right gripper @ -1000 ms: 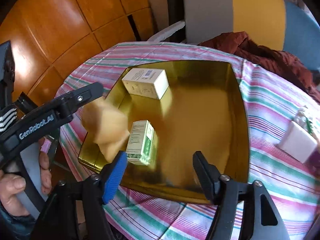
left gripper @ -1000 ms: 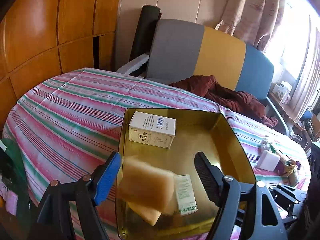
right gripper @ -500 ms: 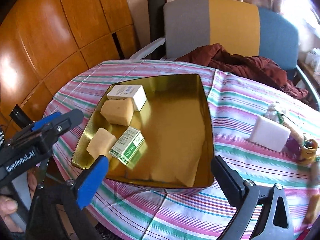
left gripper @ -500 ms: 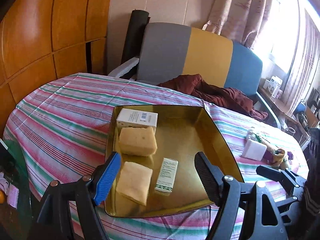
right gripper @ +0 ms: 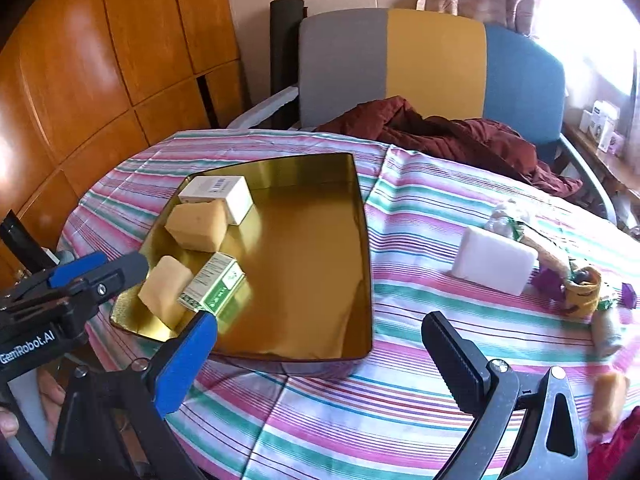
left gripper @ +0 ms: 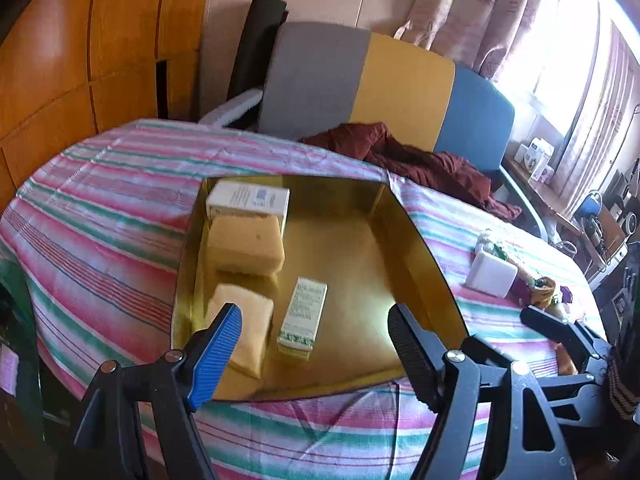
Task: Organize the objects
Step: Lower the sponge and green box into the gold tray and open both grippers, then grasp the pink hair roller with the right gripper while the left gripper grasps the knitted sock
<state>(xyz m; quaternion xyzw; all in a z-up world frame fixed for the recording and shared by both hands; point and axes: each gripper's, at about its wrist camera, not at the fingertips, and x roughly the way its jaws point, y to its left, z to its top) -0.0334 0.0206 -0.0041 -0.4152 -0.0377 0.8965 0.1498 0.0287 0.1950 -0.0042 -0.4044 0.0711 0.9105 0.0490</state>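
Note:
A gold tray (left gripper: pixel 416 248) (right gripper: pixel 362 216) sits on the striped tablecloth. In it lie a white box (left gripper: pixel 248 199) (right gripper: pixel 218 194), a yellow sponge (left gripper: pixel 244 244) (right gripper: pixel 198 225) in front of it, a second yellow sponge (left gripper: pixel 248 322) (right gripper: pixel 166 290) nearer me, and a green-and-white box (left gripper: pixel 305 318) (right gripper: pixel 214 286). My left gripper (left gripper: pixel 314 354) is open and empty above the tray's near edge. My right gripper (right gripper: pixel 320 364) is open and empty over the tray's near right side. The left gripper also shows in the right wrist view (right gripper: pixel 76 284).
A white block (right gripper: pixel 494 260) (left gripper: pixel 490 274) lies on the cloth right of the tray, beside small cluttered items (right gripper: pixel 580 288). A dark red cloth (right gripper: pixel 440 132) lies on a grey, yellow and blue seat (right gripper: pixel 432 64) behind the table. Wood panels (right gripper: pixel 100 80) stand at left.
The sponge that hung between my left fingers one second ago now lies in the tray in front of the white box. Both grippers have pulled back from the tray, open.

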